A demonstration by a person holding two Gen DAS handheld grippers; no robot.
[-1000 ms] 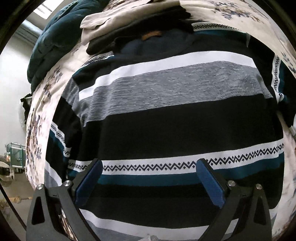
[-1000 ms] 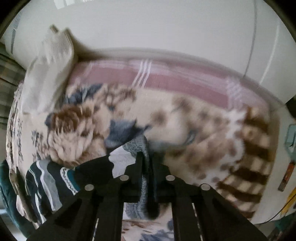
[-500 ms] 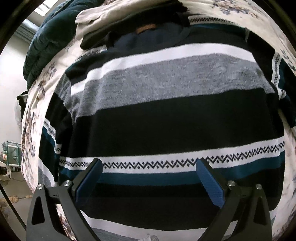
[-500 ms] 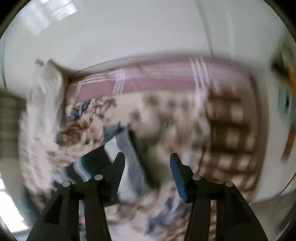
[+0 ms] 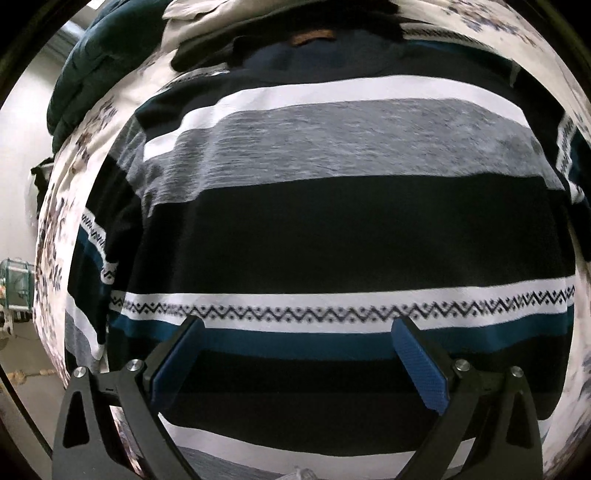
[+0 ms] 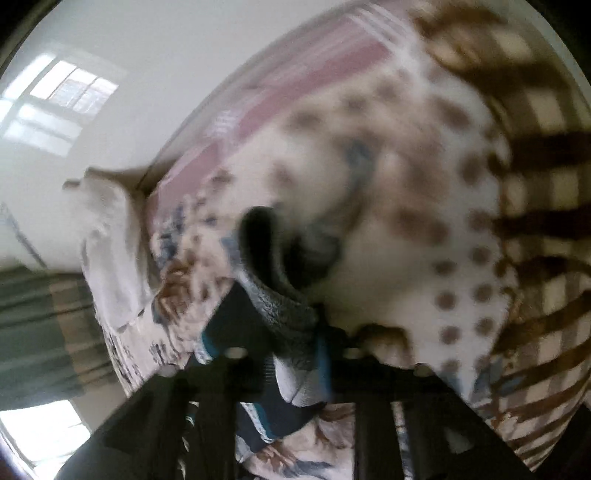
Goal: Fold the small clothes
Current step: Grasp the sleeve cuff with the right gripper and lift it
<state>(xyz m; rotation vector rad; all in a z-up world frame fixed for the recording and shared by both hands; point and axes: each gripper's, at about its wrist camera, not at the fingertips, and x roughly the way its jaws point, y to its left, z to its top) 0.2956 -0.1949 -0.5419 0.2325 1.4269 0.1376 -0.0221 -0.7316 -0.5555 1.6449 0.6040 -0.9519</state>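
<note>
Black-framed left gripper [image 5: 295, 363], ribbed blue pads [image 5: 419, 369], silver screws.

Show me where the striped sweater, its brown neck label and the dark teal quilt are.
striped sweater [image 5: 332, 229]: left wrist view, on the wide black band across its middle.
brown neck label [image 5: 313, 36]: left wrist view, on the label's centre inside the collar.
dark teal quilt [image 5: 107, 55]: left wrist view, on its bunched upper-left part.

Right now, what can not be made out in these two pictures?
Left wrist view: the striped sweater's hem, cut off by the bottom edge.
Left wrist view: the collar label, too small to read.
Right wrist view: motion blur; the right gripper's jaws have just been closing with grey knit cloth between them; which garment part, unclear.
</note>
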